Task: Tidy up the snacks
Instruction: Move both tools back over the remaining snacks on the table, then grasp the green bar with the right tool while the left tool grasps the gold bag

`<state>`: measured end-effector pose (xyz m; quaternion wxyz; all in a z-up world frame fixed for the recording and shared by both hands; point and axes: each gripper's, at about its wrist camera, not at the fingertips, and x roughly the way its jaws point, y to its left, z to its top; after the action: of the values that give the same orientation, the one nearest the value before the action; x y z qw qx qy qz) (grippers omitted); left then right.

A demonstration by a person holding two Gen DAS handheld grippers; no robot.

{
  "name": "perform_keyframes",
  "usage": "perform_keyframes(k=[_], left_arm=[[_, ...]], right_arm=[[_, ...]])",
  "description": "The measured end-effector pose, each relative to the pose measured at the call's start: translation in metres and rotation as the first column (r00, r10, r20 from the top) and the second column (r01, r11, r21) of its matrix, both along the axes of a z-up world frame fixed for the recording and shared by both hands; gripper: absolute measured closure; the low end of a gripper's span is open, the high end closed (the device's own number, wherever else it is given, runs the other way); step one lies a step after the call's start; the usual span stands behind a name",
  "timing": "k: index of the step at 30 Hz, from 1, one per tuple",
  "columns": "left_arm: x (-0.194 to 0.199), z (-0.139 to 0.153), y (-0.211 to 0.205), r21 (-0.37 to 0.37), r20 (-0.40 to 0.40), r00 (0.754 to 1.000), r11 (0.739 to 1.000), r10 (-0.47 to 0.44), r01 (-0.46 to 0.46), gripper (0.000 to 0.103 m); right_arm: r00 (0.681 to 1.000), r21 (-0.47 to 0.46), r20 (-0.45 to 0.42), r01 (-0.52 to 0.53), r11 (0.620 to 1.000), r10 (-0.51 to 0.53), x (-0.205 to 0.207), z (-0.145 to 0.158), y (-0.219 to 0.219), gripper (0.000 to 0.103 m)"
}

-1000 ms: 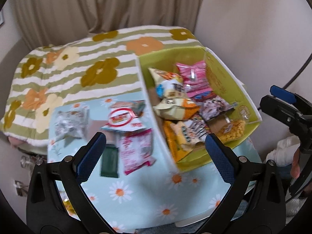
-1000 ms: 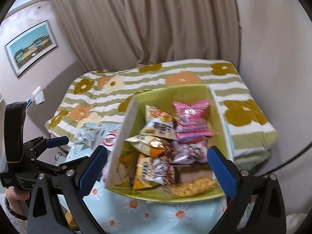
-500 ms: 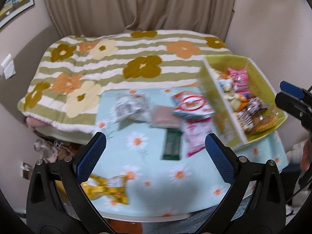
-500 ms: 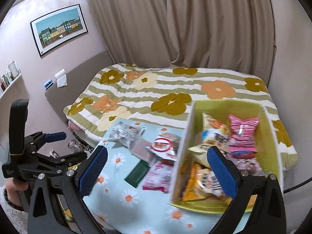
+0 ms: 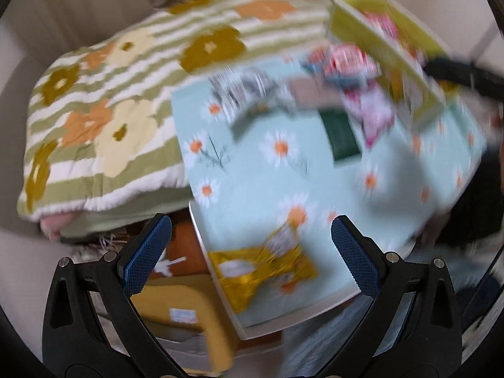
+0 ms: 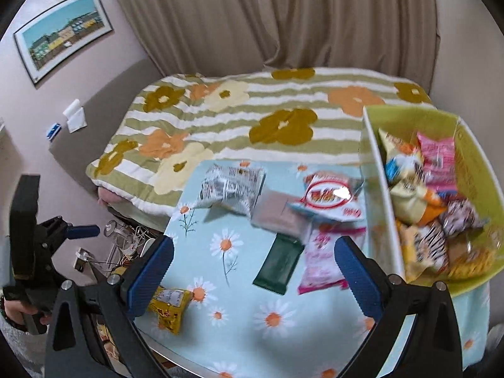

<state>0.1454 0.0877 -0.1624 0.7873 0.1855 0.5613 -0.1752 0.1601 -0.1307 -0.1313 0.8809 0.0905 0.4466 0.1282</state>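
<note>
A yellow-green bin (image 6: 472, 138) at the table's right holds several snack bags. Loose on the daisy-print tablecloth (image 6: 245, 315) lie a newsprint-patterned bag (image 6: 230, 189), a brown packet (image 6: 277, 214), a red-and-white bag (image 6: 330, 195), a pink bag (image 6: 318, 267), a dark green bar (image 6: 277, 264) and a yellow bag (image 6: 170, 305). The blurred left wrist view shows the yellow bag (image 5: 264, 267) just ahead of my left gripper (image 5: 249, 252), which is open and empty. My right gripper (image 6: 253, 271) hangs open above the green bar. The left gripper (image 6: 63, 233) appears at the far left.
A bed with a striped, flowered quilt (image 6: 252, 119) lies behind the table. Beige curtains (image 6: 283, 22) and a framed picture (image 6: 63, 31) are on the walls. Below the table's left edge are a yellow stool (image 5: 189, 312) and cables (image 6: 126, 245).
Both cameras have swung left, away from the bin. The left gripper has dropped toward the table's near left corner, bringing the yellow bag close. Both grippers stay open.
</note>
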Motion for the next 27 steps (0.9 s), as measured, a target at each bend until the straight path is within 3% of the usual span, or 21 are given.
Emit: perform_keyframes(k=[3, 6, 10, 15, 18, 23, 27], left_arm=[[-0.004, -0.024, 0.002, 0.050, -0.079, 0.987, 0.988, -0.139, 0.143, 0.002], [-0.009, -0.046, -0.002, 0.095, -0.150, 0.947, 0.950, -0.283, 0.298, 0.002], [-0.016, -0.074, -0.011, 0.107, -0.240, 0.861, 0.869, -0.448, 0.482, 0.002], [-0.025, -0.106, -0.026, 0.158, -0.297, 0.785, 0.783, -0.544, 0.602, 0.002], [-0.028, -0.120, -0.031, 0.164, -0.324, 0.752, 0.748, -0.575, 0.643, 0.002], [-0.030, -0.140, -0.034, 0.171, -0.351, 0.734, 0.731, -0.581, 0.660, 0.005], [-0.024, -0.148, -0.033, 0.166, -0.357, 0.750, 0.753, -0.557, 0.637, 0.020]], right_arm=[[0.998, 0.009, -0.049, 0.042, 0.999, -0.042, 0.001, -0.015, 0.010, 0.001], [0.991, 0.009, -0.105, 0.079, 0.997, -0.078, 0.000, -0.034, 0.016, 0.001], [0.981, 0.008, -0.160, 0.113, 0.994, -0.110, -0.004, -0.055, 0.019, 0.001], [0.973, -0.015, -0.194, 0.123, 0.992, -0.123, -0.007, -0.078, 0.025, 0.001], [0.972, -0.040, -0.201, 0.117, 0.992, -0.123, -0.003, -0.093, 0.031, 0.001], [0.969, -0.044, -0.203, 0.134, 0.990, -0.140, 0.011, -0.115, 0.032, 0.005], [0.961, -0.045, -0.231, 0.146, 0.988, -0.152, 0.027, -0.135, 0.032, 0.023]])
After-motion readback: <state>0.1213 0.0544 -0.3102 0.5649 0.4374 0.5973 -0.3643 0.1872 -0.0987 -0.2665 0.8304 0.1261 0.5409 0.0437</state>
